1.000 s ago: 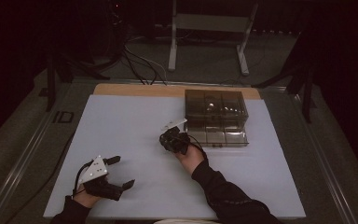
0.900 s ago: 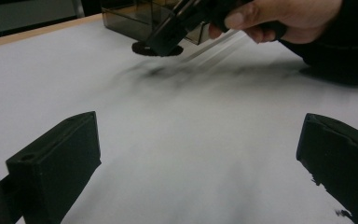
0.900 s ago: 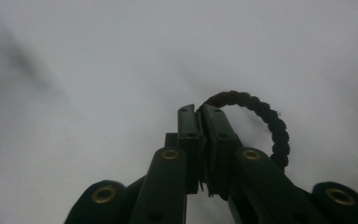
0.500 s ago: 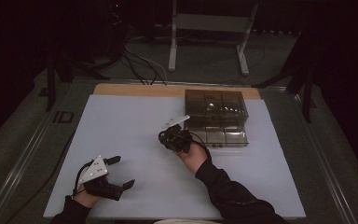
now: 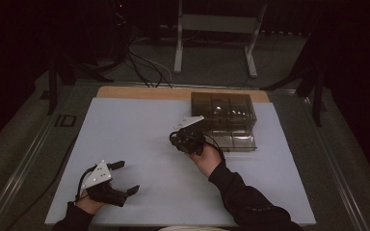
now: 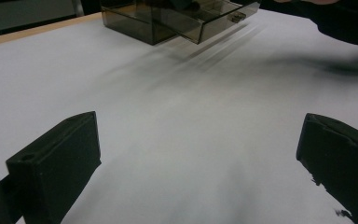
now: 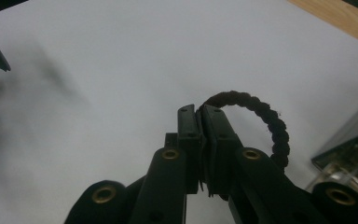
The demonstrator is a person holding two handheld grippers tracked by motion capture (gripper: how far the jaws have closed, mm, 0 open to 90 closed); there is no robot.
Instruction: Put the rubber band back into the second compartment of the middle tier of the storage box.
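- No writing, label, brand mark, number or sign can be read anywhere, in any of the three views.
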